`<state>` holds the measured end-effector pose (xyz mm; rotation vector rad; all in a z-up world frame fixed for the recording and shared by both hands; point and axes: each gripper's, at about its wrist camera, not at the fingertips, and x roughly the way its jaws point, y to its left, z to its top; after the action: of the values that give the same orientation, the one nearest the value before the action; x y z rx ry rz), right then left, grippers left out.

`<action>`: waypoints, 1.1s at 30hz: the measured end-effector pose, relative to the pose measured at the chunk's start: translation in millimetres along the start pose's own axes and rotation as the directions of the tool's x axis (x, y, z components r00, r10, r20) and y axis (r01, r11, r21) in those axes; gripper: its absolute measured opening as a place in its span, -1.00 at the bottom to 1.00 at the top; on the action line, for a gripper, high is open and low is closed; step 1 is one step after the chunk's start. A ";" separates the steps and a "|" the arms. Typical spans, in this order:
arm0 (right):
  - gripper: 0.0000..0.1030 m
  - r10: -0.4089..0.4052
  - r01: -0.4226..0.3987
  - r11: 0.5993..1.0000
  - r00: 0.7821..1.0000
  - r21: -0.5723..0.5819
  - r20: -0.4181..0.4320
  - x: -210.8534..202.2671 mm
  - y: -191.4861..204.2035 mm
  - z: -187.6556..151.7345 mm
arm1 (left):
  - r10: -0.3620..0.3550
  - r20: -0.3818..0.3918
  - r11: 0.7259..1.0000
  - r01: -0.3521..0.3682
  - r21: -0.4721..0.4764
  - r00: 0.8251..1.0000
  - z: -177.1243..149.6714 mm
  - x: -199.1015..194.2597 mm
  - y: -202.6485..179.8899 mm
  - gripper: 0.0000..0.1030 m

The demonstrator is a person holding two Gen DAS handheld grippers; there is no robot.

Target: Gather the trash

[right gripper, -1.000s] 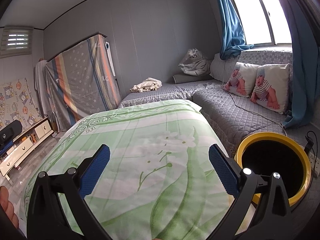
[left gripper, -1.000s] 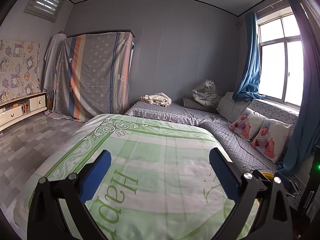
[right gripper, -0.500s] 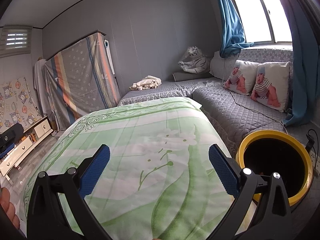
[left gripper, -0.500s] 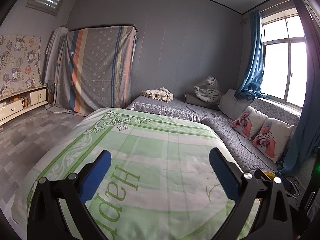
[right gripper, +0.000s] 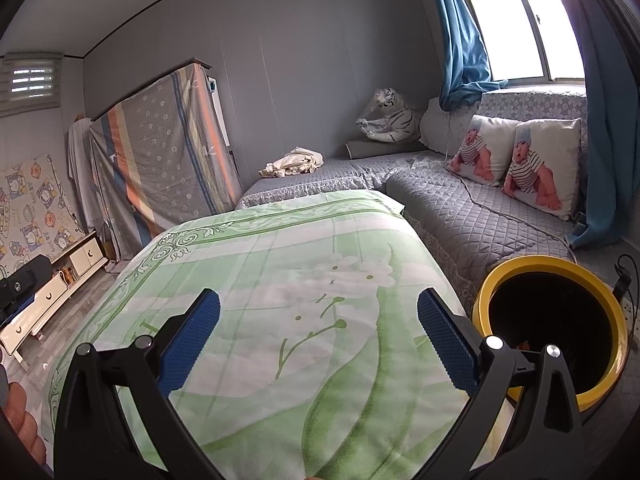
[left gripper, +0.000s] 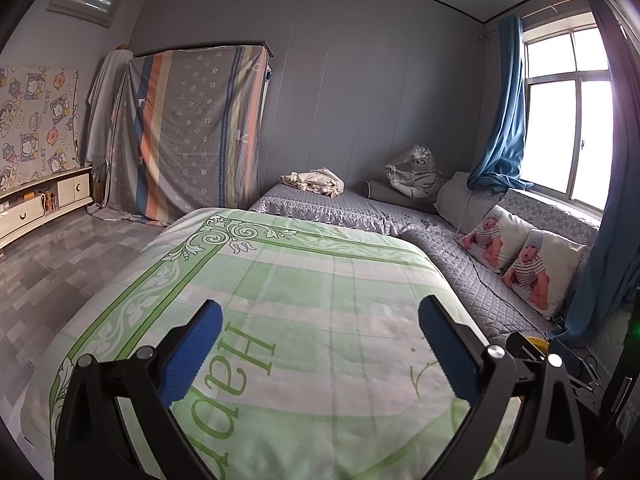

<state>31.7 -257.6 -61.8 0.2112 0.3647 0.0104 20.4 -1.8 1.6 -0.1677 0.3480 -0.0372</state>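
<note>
A green-and-white bedspread (left gripper: 304, 300) covers the bed, its long axis running away toward the grey sofa (right gripper: 472, 216). A round yellow-rimmed trash bin (right gripper: 486, 296) stands upright, mouth up, just beside the bed's right edge. Left gripper (left gripper: 316, 320) and right gripper (right gripper: 318, 310) hang above the bedspread, jaws spread wide, empty.

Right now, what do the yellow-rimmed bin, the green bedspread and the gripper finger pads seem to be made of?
The bin looks like smooth, glossy plastic: an even yellow rim around a dark inside. The bedspread looks like soft printed woven fabric, matte, gently rumpled at its edges. The finger pads on the right gripper look like blue textured rubber, given the fine dotted grid, though that is a guess.
</note>
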 end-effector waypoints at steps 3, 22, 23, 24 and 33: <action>0.84 0.000 0.000 1.000 1.000 0.001 0.004 -0.9 -0.6 0.5 | 0.011 0.014 1.000 -0.011 0.013 1.000 -0.4 -0.1 -3.7 0.84; 0.84 -0.002 0.002 1.000 1.000 0.014 -0.010 0.5 -4.4 1.1 | -0.010 -0.028 1.000 0.010 -0.001 1.000 -2.8 6.3 0.0 0.84; 0.84 -0.001 0.001 1.000 1.000 0.014 -0.011 0.4 -4.1 1.1 | -0.008 -0.030 1.000 0.008 0.001 1.000 -2.7 6.9 -0.3 0.84; 0.84 -0.001 0.001 1.000 1.000 0.014 -0.011 0.2 -4.2 1.1 | -0.007 -0.032 1.000 0.007 0.002 0.999 -2.8 7.4 -0.7 0.84; 0.84 -0.004 0.004 1.000 1.000 0.014 -0.015 0.5 -3.4 1.3 | -0.008 -0.034 1.000 0.008 0.002 0.999 -3.1 8.5 -0.7 0.84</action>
<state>32.5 -261.2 -61.5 0.2248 0.3799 0.0056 27.2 -3.6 -4.0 -0.1661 0.3811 -0.0483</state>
